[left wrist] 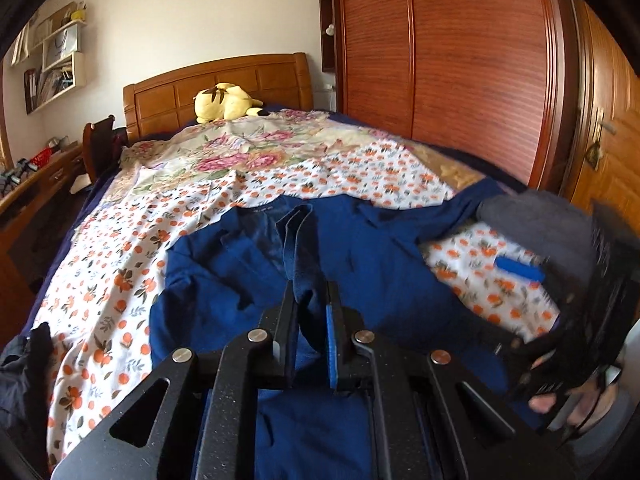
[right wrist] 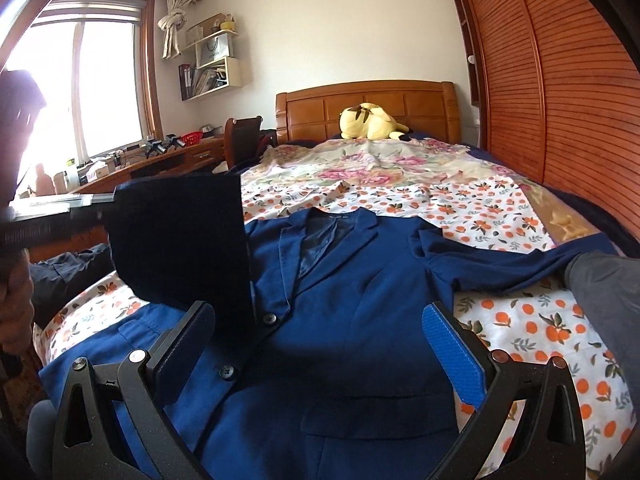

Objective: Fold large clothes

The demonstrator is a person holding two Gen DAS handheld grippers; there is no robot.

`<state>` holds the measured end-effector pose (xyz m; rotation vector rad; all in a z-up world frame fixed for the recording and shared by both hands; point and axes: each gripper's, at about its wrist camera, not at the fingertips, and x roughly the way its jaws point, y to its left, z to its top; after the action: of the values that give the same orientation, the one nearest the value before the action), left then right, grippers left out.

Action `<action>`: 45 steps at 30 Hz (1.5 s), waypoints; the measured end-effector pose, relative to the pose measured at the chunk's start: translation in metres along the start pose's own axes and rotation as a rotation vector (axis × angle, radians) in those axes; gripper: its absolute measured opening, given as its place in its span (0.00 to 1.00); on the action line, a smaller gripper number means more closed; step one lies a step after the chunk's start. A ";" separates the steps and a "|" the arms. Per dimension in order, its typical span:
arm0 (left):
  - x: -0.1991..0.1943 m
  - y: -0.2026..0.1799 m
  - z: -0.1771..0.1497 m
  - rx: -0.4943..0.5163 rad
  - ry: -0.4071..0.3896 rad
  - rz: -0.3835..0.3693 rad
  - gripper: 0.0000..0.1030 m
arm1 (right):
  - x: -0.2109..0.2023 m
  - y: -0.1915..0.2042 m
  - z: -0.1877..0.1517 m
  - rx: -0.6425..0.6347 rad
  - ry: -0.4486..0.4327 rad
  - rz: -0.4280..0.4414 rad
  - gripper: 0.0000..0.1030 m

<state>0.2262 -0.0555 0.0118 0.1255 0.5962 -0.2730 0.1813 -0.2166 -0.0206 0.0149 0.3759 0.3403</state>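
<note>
A bunched fold of navy fabric is pinched between the nearly closed fingers of the left tongs (left wrist: 310, 300), the cloth rising in a narrow ridge just ahead of the tips. The right tongs (right wrist: 324, 316) are spread wide, nothing being held between the black finger and the blue-padded one, and are poised above the front of the blue blazer (right wrist: 340, 280). The blazer is laid face up on the bed, its collar turned toward the wooden headboard (right wrist: 366, 106), two dark buttons being seen down its front and one sleeve stretched out to the right. A flap pocket is seen low on the front panel. Beneath the garment an orange-patterned sheet (right wrist: 520, 224) is spread, and beyond it a floral cloth (right wrist: 360, 168) with pink blooms. A yellow plush toy (right wrist: 370, 122) is rested against the headboard. A slatted wooden wardrobe (right wrist: 560, 100) is seen along the right, and a desk (right wrist: 168, 160) under the window (right wrist: 100, 80) at the left.
</note>
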 end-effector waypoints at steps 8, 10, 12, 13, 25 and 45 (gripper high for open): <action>-0.007 0.010 -0.052 -0.062 0.022 -0.013 0.34 | -0.003 0.001 0.000 -0.015 0.029 -0.035 1.00; -0.013 0.012 -0.063 -0.086 0.024 -0.020 0.35 | -0.001 0.003 0.001 -0.018 0.044 -0.038 1.00; -0.019 0.012 -0.077 -0.089 0.023 -0.005 0.35 | 0.000 0.006 0.004 -0.015 0.046 -0.028 1.00; -0.023 0.014 -0.085 -0.093 0.023 0.007 0.36 | 0.000 0.008 0.006 -0.016 0.048 -0.021 1.00; -0.042 0.055 -0.135 -0.208 0.072 0.047 0.36 | 0.023 0.044 0.008 -0.097 0.102 0.068 1.00; -0.065 0.101 -0.161 -0.262 0.056 0.130 0.75 | 0.120 0.063 -0.012 -0.132 0.383 0.238 0.28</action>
<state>0.1177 0.0869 -0.0801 -0.0813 0.6716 -0.0639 0.2616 -0.1188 -0.0698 -0.1376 0.7326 0.6056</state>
